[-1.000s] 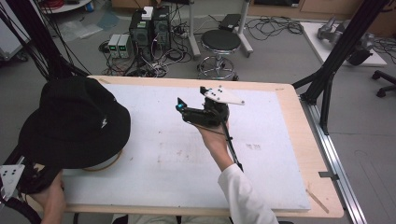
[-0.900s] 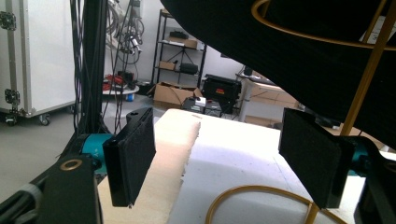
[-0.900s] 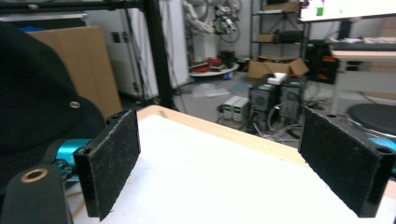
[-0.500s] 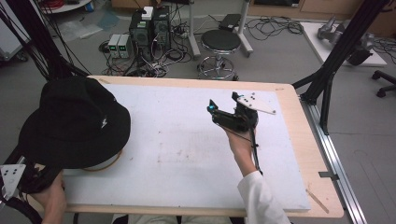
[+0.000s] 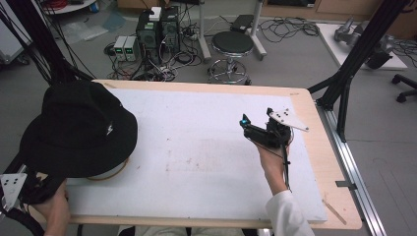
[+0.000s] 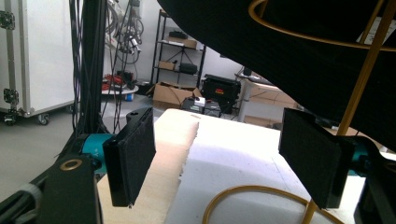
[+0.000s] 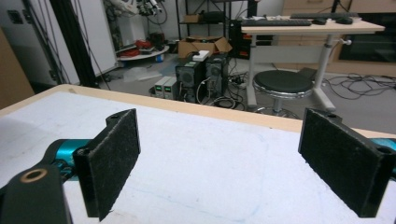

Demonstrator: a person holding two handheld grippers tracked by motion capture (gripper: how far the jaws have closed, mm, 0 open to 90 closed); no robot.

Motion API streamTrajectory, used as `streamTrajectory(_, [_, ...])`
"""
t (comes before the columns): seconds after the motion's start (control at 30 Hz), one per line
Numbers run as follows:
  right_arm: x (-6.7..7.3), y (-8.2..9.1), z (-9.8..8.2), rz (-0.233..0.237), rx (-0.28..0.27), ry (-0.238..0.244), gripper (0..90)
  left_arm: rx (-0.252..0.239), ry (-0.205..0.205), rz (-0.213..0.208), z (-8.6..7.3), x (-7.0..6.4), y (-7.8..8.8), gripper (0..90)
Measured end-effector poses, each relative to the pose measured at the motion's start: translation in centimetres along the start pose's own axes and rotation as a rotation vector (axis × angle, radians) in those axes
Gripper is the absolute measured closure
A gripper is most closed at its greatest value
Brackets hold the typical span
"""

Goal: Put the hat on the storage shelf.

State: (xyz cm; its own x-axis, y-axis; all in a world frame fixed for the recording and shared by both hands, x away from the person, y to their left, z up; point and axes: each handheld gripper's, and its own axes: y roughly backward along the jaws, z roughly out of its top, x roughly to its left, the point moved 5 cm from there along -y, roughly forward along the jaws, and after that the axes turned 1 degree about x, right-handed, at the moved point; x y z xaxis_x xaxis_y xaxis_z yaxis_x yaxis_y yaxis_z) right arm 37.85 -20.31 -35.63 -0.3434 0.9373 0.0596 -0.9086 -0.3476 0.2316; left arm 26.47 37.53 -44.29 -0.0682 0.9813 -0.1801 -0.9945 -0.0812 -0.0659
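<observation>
white table (image 5: 206, 162): black hat (image 5: 78, 130) on gold stand (image 6: 359, 88).

Even indoor light; soft shadows; slight blur; no glare.

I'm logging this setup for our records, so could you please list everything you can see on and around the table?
Hat: one, black, on the table's left side, sitting on a stand.
Stand: one, gold wire, under the hat, with a ring base on the mat.
Mat: one, white, covering most of the table.
Table: one, light wood.
Stool: one, black seat, on the floor beyond the table.
Computer boxes: two, dark, on the floor beyond the table.
Left gripper: one, black, open, at the table's left front corner beneath the hat's brim.
Right gripper: one, black, open, held above the mat's right side.
</observation>
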Motion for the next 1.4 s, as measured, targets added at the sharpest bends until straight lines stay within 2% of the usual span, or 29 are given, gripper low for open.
streamTrajectory(0.13, [-0.4,0.7,0.2,-0.023,-0.004,-0.003,12.0,-0.001,0.005,0.001,0.0,0.0,0.0,27.3])
streamTrajectory(0.33, [-1.1,1.5,-0.2,-0.055,0.053,-0.013,12.0,-0.003,0.005,0.001,0.0,0.0,0.1,27.3])
streamTrajectory(0.5, [-1.4,2.3,-0.4,-0.070,0.071,-0.019,12.1,-0.004,0.006,0.001,0.1,0.0,0.1,27.3])
streamTrajectory(0.63, [-1.9,3.1,-1.4,-0.084,0.072,-0.014,12.1,-0.004,0.008,0.000,0.1,0.0,0.1,27.4])
streamTrajectory(0.7, [-2.3,3.3,-2.1,-0.095,0.093,-0.020,12.0,-0.004,0.009,0.000,0.1,-0.1,0.1,27.3])
streamTrajectory(0.83, [-3.2,3.7,-3.3,-0.110,0.091,-0.047,12.1,-0.005,0.008,-0.002,0.0,-0.1,0.0,27.3])
streamTrajectory(0.9, [-3.5,3.9,-4.0,-0.098,0.078,-0.063,12.1,-0.004,0.008,-0.003,0.0,-0.2,0.0,27.4])
streamTrajectory(1.3, [-4.3,4.9,-6.4,-0.148,0.012,-0.048,12.0,-0.002,0.031,0.002,0.0,0.0,0.0,27.3])
streamTrajectory(1.4, [-4.3,5.2,-7.1,-0.138,-0.011,-0.057,12.0,0.001,0.035,0.000,0.0,0.1,-0.1,27.3])
